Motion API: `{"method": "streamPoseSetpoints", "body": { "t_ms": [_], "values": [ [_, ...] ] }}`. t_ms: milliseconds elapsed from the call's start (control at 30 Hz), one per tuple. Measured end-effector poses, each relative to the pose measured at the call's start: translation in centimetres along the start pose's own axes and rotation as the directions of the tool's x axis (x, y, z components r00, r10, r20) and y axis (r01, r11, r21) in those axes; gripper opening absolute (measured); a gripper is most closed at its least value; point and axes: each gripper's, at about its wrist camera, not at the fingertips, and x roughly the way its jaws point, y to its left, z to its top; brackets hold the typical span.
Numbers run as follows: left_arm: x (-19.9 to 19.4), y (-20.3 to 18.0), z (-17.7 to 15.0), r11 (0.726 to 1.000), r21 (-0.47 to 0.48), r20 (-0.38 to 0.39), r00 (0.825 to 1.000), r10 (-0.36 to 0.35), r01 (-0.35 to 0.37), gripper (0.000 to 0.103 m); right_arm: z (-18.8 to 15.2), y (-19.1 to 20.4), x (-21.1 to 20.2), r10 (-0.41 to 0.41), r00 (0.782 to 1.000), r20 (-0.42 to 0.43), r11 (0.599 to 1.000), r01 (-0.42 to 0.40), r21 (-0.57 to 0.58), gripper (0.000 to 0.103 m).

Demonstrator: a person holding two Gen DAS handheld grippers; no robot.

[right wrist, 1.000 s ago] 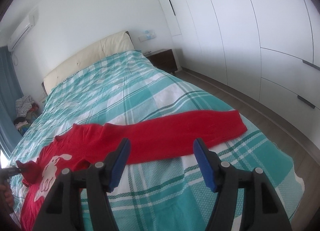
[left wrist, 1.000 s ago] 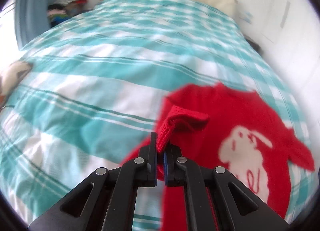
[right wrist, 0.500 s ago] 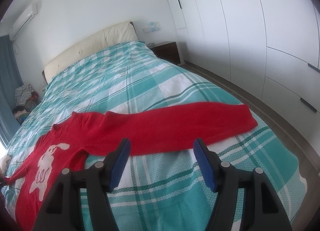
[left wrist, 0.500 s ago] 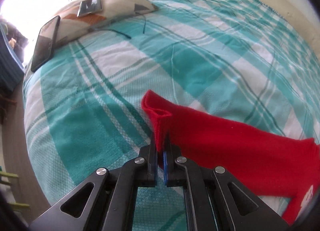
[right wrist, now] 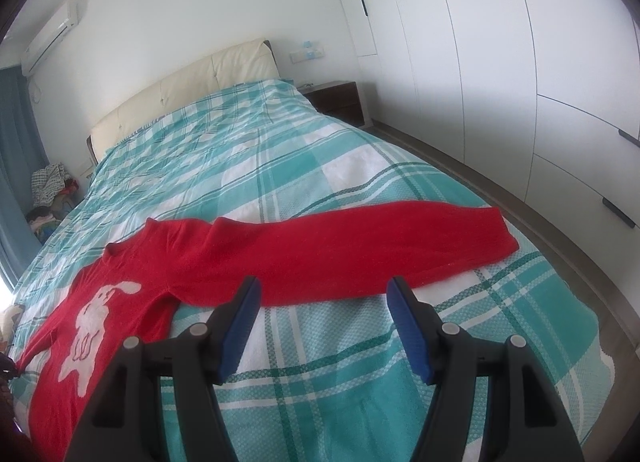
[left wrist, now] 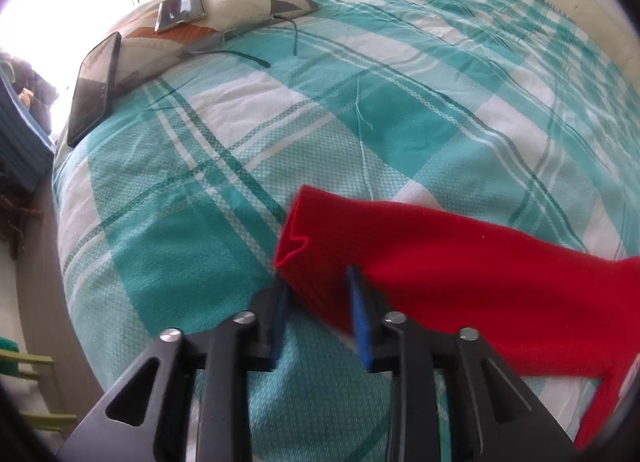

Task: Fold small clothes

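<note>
The knitted long-sleeved sweater (right wrist: 320,258) is showing solid red, carrying a white rabbit motif (right wrist: 94,326) on its chest. The bed's checked cotton cover (left wrist: 360,122) is displaying teal and white squares crossed by dark green lines. Both black-framed tools, left (left wrist: 318,314) and right (right wrist: 324,322), are wearing blue pads.

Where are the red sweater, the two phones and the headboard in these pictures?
red sweater (right wrist: 340,258): right wrist view, stretched sleeve.
larger phone (left wrist: 93,91): left wrist view, dark screen.
smaller phone (left wrist: 181,11): left wrist view, screen.
headboard (right wrist: 192,90): right wrist view, cream padding.
</note>
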Motion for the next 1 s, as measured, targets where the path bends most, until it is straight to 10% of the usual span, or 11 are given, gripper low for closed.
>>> {"method": "streamPoseSetpoints", "body": {
  "t_ms": [133,300,500,600,1000],
  "values": [
    [-4.9,-0.3,-2.0,1.000,0.019,0.113,0.994,0.003,-0.006,0.075,0.1,-0.7,-0.1,0.004,1.000,0.005,0.999,-0.004,0.035,0.069],
    [-8.6,-6.2,-5.8,0.968,0.191,0.124,0.974,-0.189,0.163,0.095,0.0,-0.3,0.2,0.001,1.000,-0.003,1.000,-0.001,0.021,0.070],
    [-6.7,-14.4,-9.5,0.897,0.418,0.136,0.967,-0.216,0.141,0.095,-0.1,0.1,-0.2,-0.009,1.000,0.005,1.000,0.009,-0.007,0.070],
    [-3.1,-16.3,-10.2,0.869,0.472,-0.005,0.986,-0.169,0.151,0.096,-0.2,0.2,-0.3,-0.017,1.000,0.010,1.000,0.017,-0.014,0.070],
    [-2.2,-15.0,-11.5,0.865,0.461,0.057,0.967,-0.250,0.197,0.103,-0.4,0.6,0.1,-0.016,1.000,-0.010,1.000,0.016,-0.021,0.070]
  ]
}}
